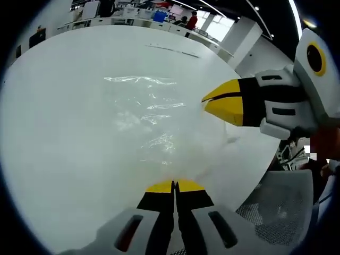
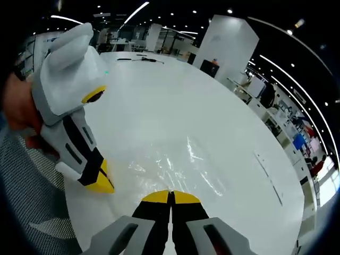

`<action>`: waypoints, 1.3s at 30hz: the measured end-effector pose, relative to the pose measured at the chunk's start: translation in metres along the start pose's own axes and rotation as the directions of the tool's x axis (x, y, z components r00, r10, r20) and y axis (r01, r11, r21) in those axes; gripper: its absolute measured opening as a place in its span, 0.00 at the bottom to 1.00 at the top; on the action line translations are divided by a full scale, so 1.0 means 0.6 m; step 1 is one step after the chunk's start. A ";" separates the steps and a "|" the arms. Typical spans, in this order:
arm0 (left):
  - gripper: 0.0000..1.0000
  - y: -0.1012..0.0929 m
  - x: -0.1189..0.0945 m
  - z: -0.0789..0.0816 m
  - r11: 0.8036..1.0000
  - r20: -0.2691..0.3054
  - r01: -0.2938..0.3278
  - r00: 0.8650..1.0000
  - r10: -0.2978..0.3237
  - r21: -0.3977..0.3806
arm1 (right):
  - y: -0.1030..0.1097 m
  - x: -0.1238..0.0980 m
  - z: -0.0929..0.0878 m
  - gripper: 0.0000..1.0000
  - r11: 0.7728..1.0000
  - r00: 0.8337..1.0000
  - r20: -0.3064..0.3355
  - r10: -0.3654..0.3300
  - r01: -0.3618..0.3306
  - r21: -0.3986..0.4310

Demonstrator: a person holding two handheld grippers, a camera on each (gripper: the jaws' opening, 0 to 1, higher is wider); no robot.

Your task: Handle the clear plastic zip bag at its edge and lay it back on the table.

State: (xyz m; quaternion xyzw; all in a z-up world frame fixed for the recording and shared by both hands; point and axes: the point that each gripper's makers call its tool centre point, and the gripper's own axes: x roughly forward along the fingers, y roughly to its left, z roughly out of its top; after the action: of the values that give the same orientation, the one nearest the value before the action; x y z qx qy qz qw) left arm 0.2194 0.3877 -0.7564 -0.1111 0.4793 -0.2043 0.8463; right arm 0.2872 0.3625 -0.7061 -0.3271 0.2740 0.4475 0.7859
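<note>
We see a wide white table (image 1: 58, 133) spread under both grippers, with an open office behind it. On it lies the clear bag (image 1: 151, 119), flat and crinkled, catching glints of light; in the right gripper view the bag (image 2: 175, 167) sits just ahead of the jaws, near the table's close edge.

In the left gripper view, our left gripper (image 1: 175, 186) has its yellow-tipped jaws pressed together at the bag's near edge; we cannot tell whether plastic is pinched between them. The right gripper (image 1: 220, 101) comes in from the right, its yellow tips nearly together with a thin gap showing, at the bag's far side edge.

In the right gripper view, the right gripper (image 2: 170, 197) shows jaws closed against each other at the bag's edge, and again we cannot tell if film is caught between them. The left gripper (image 2: 101, 180) reaches in from the left, tips down at the table beside the bag. A mesh chair (image 1: 281, 204) stands just off the table edge.
</note>
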 end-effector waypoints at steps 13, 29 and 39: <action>0.00 0.005 0.016 -0.009 1.000 -0.019 0.025 1.000 -0.026 -0.006 | -0.008 0.000 0.006 0.00 1.000 1.000 0.009 -0.013 0.013 -0.003; 0.00 0.002 0.014 -0.013 0.999 -0.030 0.027 0.999 -0.026 0.024 | -0.009 -0.007 0.009 0.00 1.000 1.000 0.010 -0.012 0.012 -0.006; 0.00 0.005 0.017 -0.015 0.999 -0.034 0.026 0.999 -0.025 0.031 | -0.008 -0.005 0.012 0.00 1.000 1.000 0.013 -0.010 0.010 -0.012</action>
State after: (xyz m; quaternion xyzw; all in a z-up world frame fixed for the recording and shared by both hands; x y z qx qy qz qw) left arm 0.2169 0.3856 -0.7702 -0.1007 0.4889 -0.2244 0.8369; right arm 0.2913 0.3645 -0.6983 -0.3301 0.2644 0.4472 0.7881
